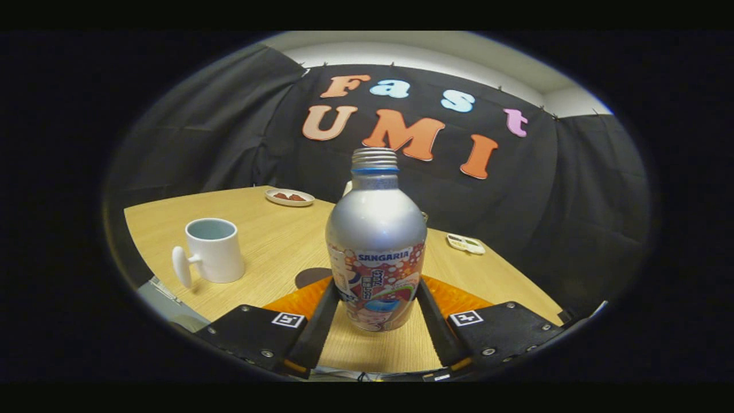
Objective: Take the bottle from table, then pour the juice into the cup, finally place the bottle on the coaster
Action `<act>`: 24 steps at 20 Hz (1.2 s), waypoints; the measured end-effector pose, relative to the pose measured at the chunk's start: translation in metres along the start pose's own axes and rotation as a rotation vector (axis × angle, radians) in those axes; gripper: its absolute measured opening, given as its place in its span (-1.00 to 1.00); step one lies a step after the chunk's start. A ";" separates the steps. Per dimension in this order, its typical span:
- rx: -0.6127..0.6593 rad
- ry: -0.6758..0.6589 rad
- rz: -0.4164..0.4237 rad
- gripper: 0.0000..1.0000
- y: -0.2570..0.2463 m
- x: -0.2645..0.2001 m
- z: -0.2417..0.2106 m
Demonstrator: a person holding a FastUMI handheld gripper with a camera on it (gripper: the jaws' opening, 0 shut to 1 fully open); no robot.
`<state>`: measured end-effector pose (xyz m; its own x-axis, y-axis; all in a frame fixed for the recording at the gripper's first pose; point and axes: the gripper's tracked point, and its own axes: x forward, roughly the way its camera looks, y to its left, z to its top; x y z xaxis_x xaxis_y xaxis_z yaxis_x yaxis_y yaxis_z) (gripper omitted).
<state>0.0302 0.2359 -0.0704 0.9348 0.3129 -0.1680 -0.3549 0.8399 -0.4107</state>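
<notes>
A silver aluminium bottle [376, 229] with a colourful printed label and a threaded silver top stands upright between my fingers. My gripper [378, 289] is shut on its lower body, with one finger pressing each side. Whether its base rests on the wooden table [275, 235] or hangs just above it, I cannot tell. A white cup [213, 250] with a knob-like handle stands to the left, beyond my left finger, and looks empty. A dark round coaster [311, 276] lies just beyond the left finger, beside the bottle and partly hidden by them.
A small plate [289, 197] with brownish pieces sits at the far side of the table. A little white dish [465, 244] lies to the right, beyond the bottle. The table's near left corner and right edge drop off close to the fingers.
</notes>
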 end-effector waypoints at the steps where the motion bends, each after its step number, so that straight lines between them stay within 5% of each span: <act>1: -0.023 -0.003 -0.001 0.54 0.002 0.000 0.004; 24: -0.694 -0.039 -0.060 0.52 0.048 0.021 0.053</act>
<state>0.0330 0.3063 -0.0462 0.9482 0.3015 -0.0999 -0.2164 0.3830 -0.8980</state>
